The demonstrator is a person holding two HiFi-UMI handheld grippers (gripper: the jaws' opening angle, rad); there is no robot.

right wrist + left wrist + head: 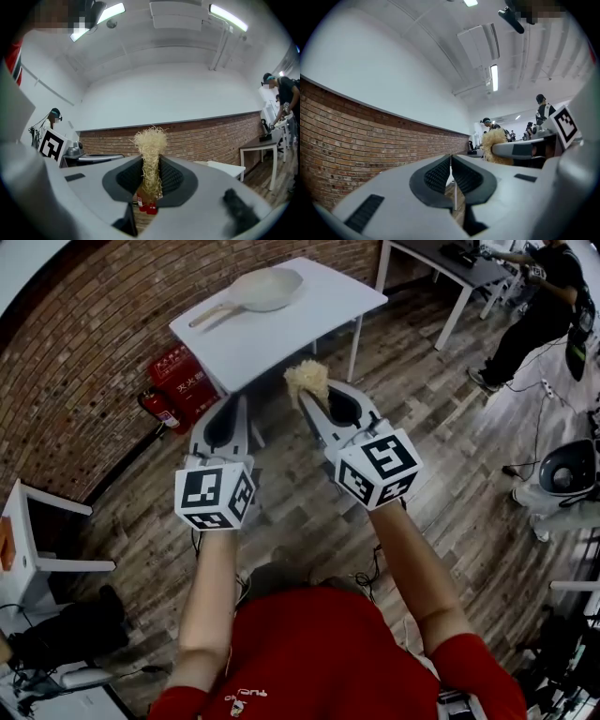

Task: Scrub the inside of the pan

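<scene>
A pale beige pan (264, 288) lies on the white table (309, 315), its handle pointing left. My right gripper (314, 401) is shut on a straw-coloured fibre scrubber (307, 381), held in the air short of the table's near edge. In the right gripper view the scrubber (151, 154) sticks up from between the pads. To its left my left gripper (239, 409) is shut with nothing in it. Seen from the left gripper view, its pads (450, 176) meet, and the scrubber (496, 146) shows to the right.
Red fire extinguishers (173, 395) stand by the brick wall under the table's left end. A white stool (28, 540) is at the left. A person (539, 310) works at a dark desk (459, 268) at the back right. Cables cross the wooden floor.
</scene>
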